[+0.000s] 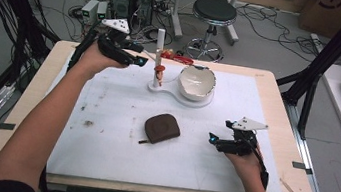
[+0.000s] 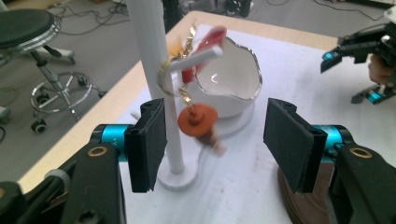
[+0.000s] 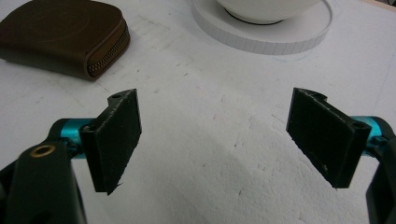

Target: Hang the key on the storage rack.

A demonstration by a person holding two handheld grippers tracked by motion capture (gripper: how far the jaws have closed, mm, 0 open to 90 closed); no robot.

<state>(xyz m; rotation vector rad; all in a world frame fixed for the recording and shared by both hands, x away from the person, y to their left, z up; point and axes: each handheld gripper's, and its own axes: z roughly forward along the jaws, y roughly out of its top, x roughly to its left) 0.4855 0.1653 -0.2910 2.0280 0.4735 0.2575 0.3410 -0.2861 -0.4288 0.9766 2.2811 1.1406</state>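
Left hand-held gripper [image 2: 215, 140]: your jaws open, nothing held, upper left | keychain [image 2: 198, 122] on stand [image 2: 154, 74] peg | risk: swinging charm slips off, or you bump stand.

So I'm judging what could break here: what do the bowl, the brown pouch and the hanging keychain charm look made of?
The bowl looks like glazed white ceramic: glossy highlights and a thin metallic-looking trim on its wavy rim. The brown pouch seems to be leather or a leather imitation, matte, with a metal zipper along its edge. The keychain charm appears to be orange rubber or plastic, though blurred, and it hangs by a gold-coloured metal chain from the white stand.
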